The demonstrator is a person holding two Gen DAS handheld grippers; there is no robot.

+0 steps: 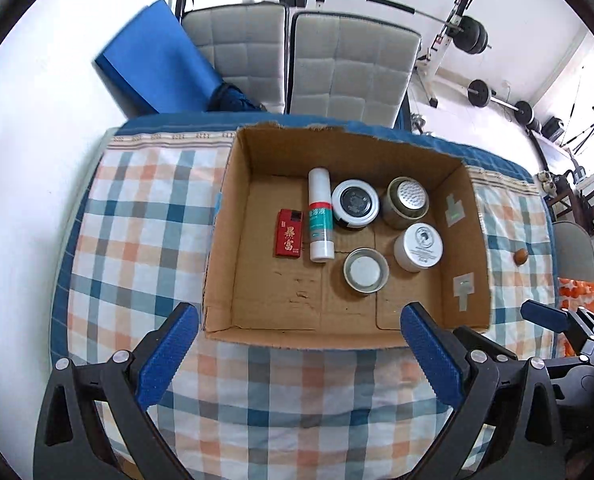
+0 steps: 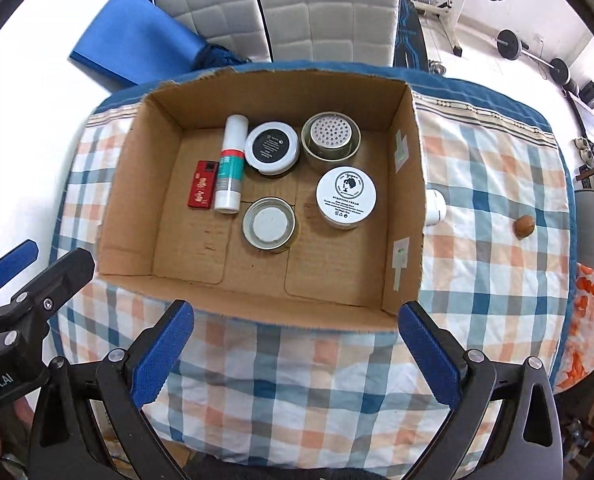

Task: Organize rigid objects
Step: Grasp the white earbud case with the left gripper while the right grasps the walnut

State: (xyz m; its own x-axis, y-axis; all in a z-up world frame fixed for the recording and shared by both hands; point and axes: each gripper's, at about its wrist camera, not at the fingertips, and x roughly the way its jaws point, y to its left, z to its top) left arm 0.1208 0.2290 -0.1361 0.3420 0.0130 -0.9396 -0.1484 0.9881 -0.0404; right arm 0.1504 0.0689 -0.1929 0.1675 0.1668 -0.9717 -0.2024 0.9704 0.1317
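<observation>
An open cardboard box point(image 1: 225, 208) point(image 2: 129, 184) sits on a plaid cloth. Inside lie a red pack point(image 1: 288, 233) point(image 2: 203, 190), a white tube point(image 1: 320, 216) point(image 2: 229, 166), a black-lidded jar point(image 1: 355, 202) point(image 2: 271, 147), a perforated-lid jar point(image 1: 407, 196) point(image 2: 331, 136), a white cream jar point(image 1: 419, 246) point(image 2: 346, 196) and a glass jar point(image 1: 366, 270) point(image 2: 269, 224). My left gripper point(image 1: 299, 352) and right gripper point(image 2: 297, 350) are both open and empty, near the box's front wall. A white object point(image 2: 435, 206) lies half hidden right of the box. A brown nut point(image 1: 521, 256) point(image 2: 524, 226) rests on the cloth.
Two grey padded chairs point(image 1: 297, 68) point(image 2: 289, 12) and a blue mat point(image 1: 157, 60) point(image 2: 133, 44) stand behind the table. Barbells point(image 1: 497, 98) and a weight rack fill the back right. An orange patterned cloth point(image 2: 593, 320) hangs at the right edge.
</observation>
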